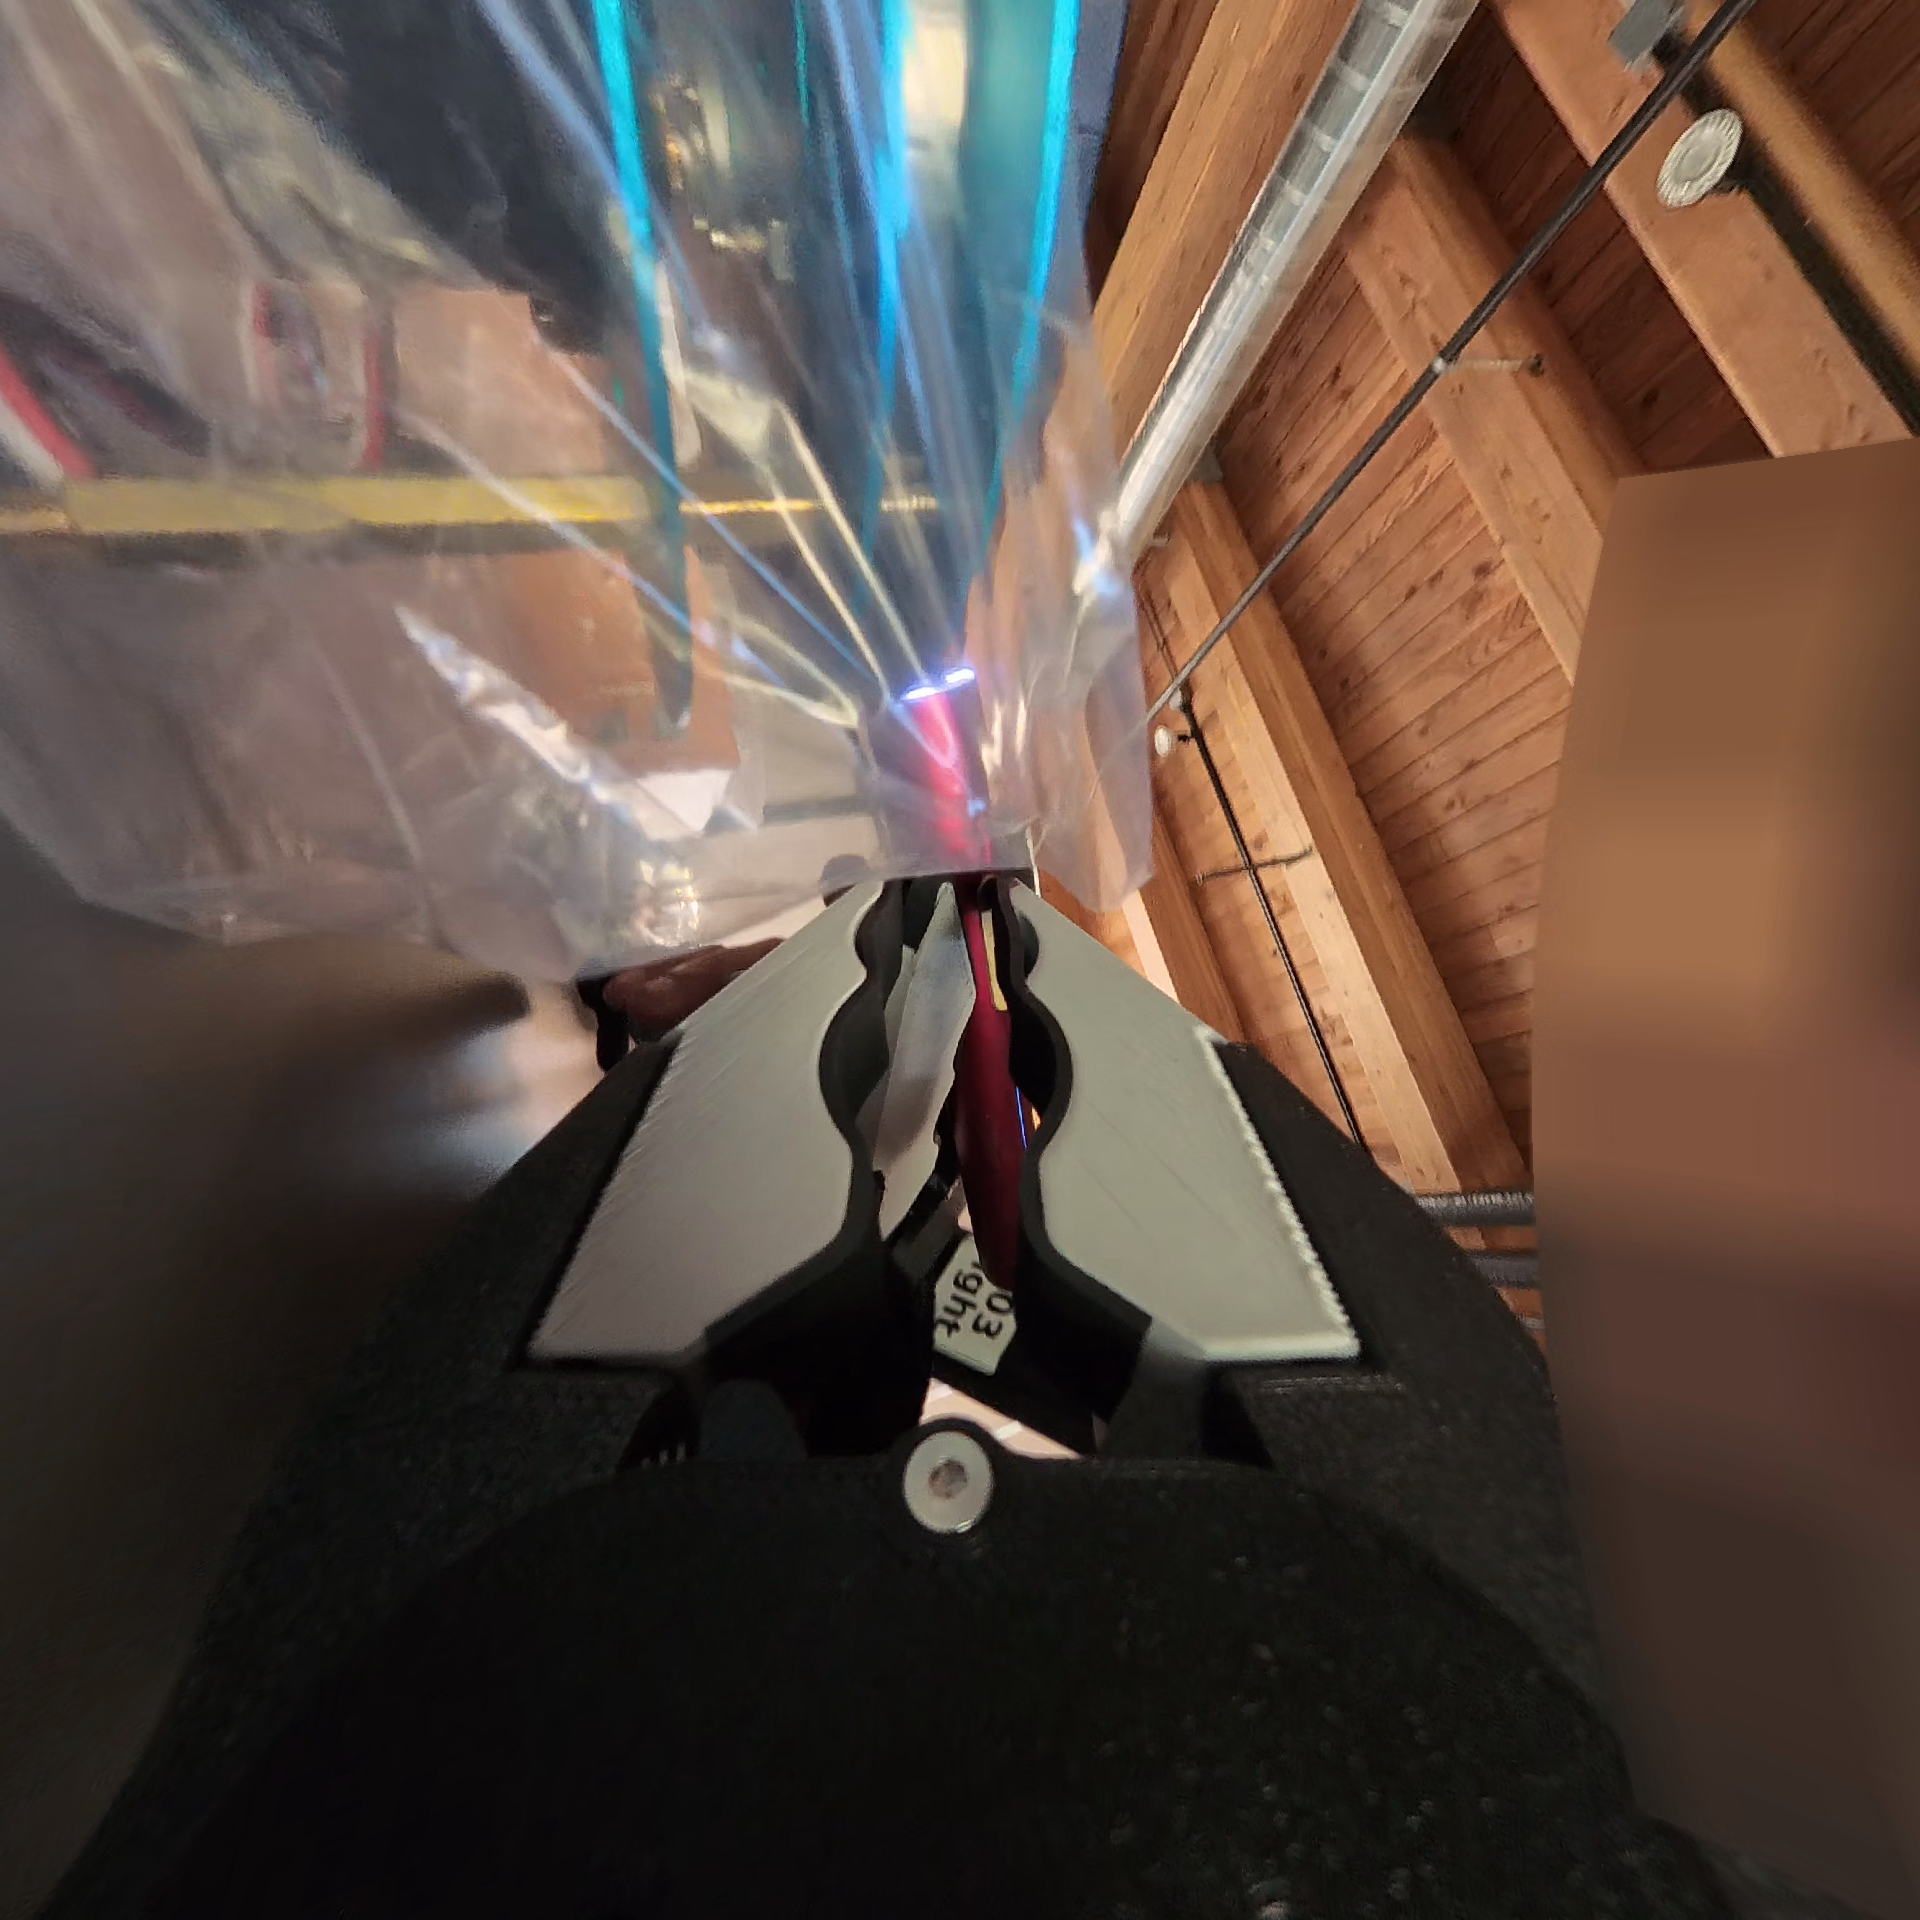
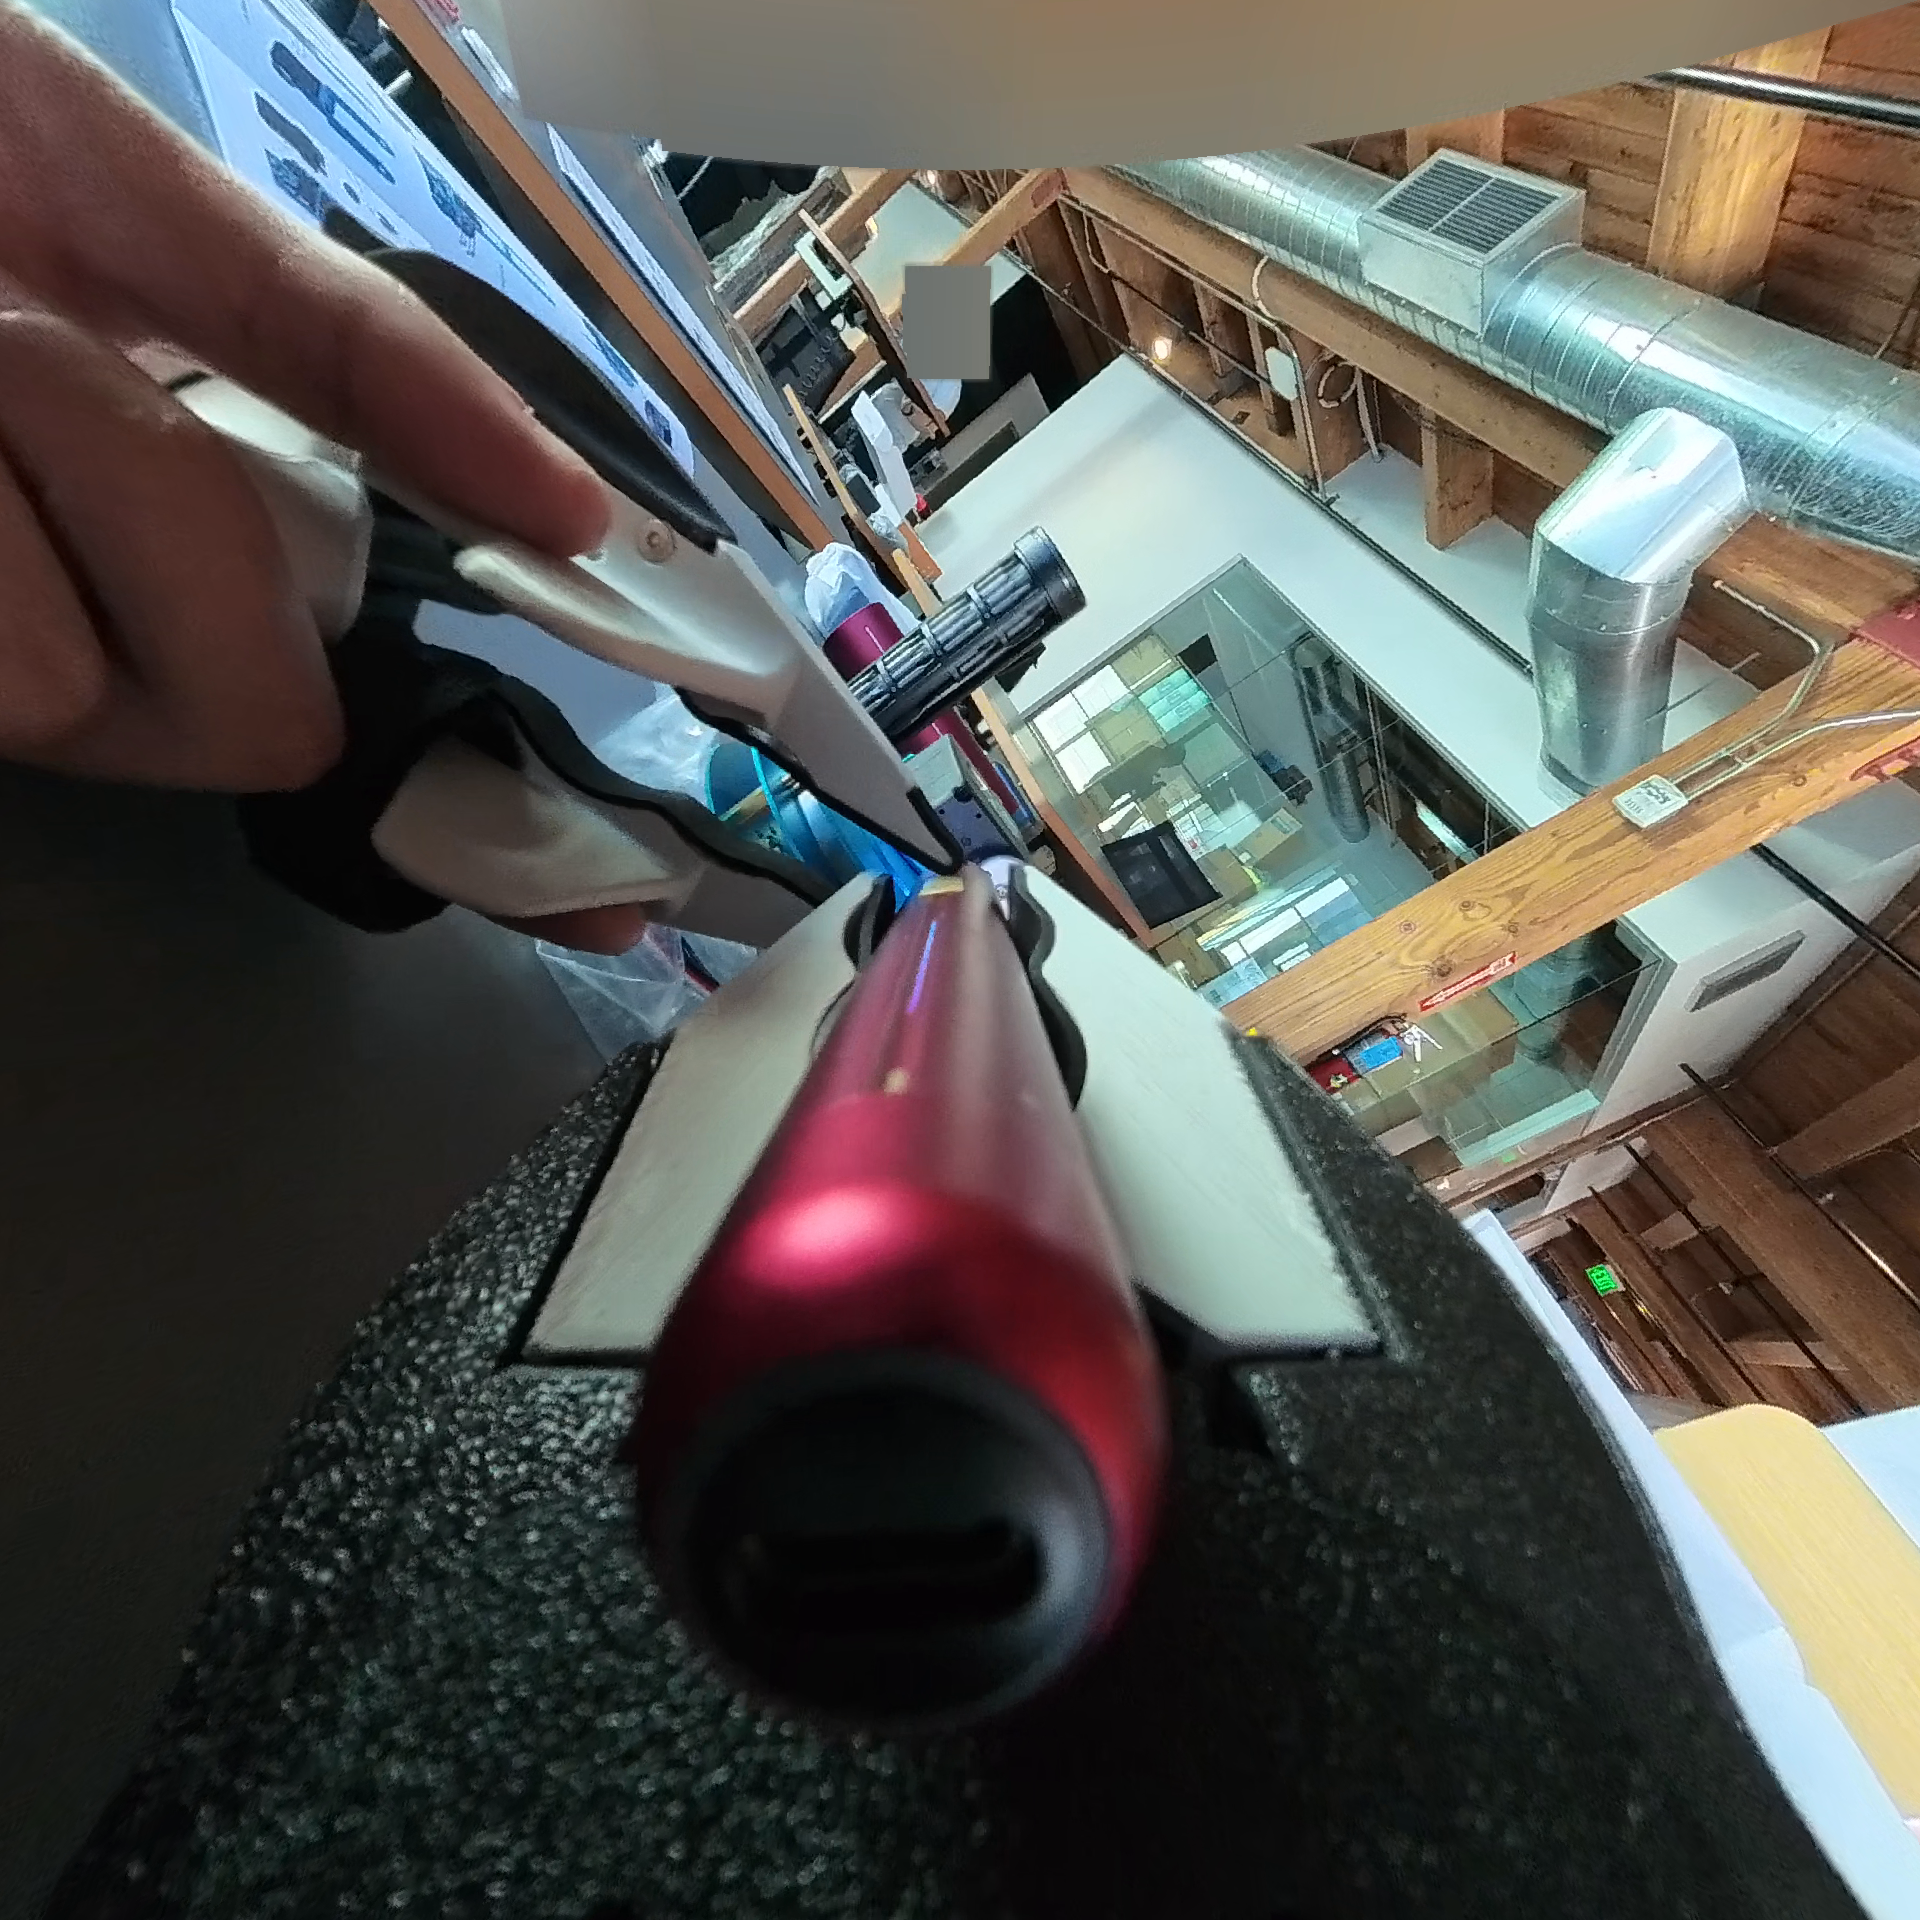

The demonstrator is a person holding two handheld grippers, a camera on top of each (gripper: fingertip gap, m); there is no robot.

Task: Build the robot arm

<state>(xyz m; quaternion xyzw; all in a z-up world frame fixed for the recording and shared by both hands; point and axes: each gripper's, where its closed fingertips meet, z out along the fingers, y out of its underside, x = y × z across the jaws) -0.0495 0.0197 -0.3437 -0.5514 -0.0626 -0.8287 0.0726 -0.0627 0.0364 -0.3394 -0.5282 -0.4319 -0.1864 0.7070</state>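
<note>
Wood fills the room overhead: plank ceiling (image 1: pixel 1403 582) and heavy beams, with a silver air duct (image 2: pixel 1621 312) and its vent grille running along them in the right wrist view, and a thin metal pipe (image 1: pixel 1257 312) crossing the boards in the left. Below the duct stand white partition walls and a glass-walled room (image 2: pixel 1299 790) with boxes behind the panes. No tabletop shows clearly in either view.

The right gripper (image 2: pixel 961 883) is closed on a dark red metal tube (image 2: pixel 914 1174) that lies along its fingers, its black-capped end with a slot facing the camera. The left gripper (image 1: pixel 961 894) meets it tip to tip; its fingers are pinched on a clear plastic bag (image 1: pixel 540 540) with blue-tinted creases, and the red tube sits between those fingers too, its far end inside the bag. A bare hand (image 2: pixel 218 416) works the left gripper.

A small white sticker (image 1: pixel 971 1320) with handwriting sits between the left gripper's fingers. Printed sheets with diagrams (image 2: pixel 343 156) hang on a board at upper left, too small to read.
</note>
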